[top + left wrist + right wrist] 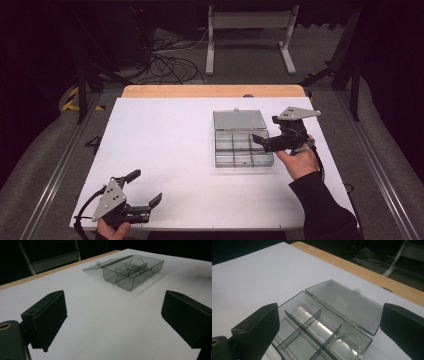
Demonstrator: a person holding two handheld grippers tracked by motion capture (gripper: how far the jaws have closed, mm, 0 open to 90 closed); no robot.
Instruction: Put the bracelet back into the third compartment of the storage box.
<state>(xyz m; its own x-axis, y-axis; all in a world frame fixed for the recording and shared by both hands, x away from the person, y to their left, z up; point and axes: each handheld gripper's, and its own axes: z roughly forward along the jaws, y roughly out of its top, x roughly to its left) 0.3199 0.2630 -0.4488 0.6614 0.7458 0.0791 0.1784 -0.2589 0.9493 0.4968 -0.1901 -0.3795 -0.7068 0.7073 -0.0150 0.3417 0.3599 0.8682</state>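
Observation:
A clear grey compartment box (235,149) lies right of centre on the white tabletop (160,145), its lid (239,120) folded flat behind it. My right gripper (267,130) hovers over the box's right end, open with nothing between its fingers. In the right gripper view the right gripper (329,330) looks down on the box's dividers (302,323), the lid (344,305) and a string of pale beads (342,340) in one near compartment. My left gripper (145,187) rests open at the front left; in its own view the left gripper (115,320) faces the distant box (132,270).
A wooden strip (210,91) edges the table's far side. Beyond it stand a white frame's legs (250,35) and a tangle of cables (170,60) on the floor. Metal rails (60,160) run along both table sides.

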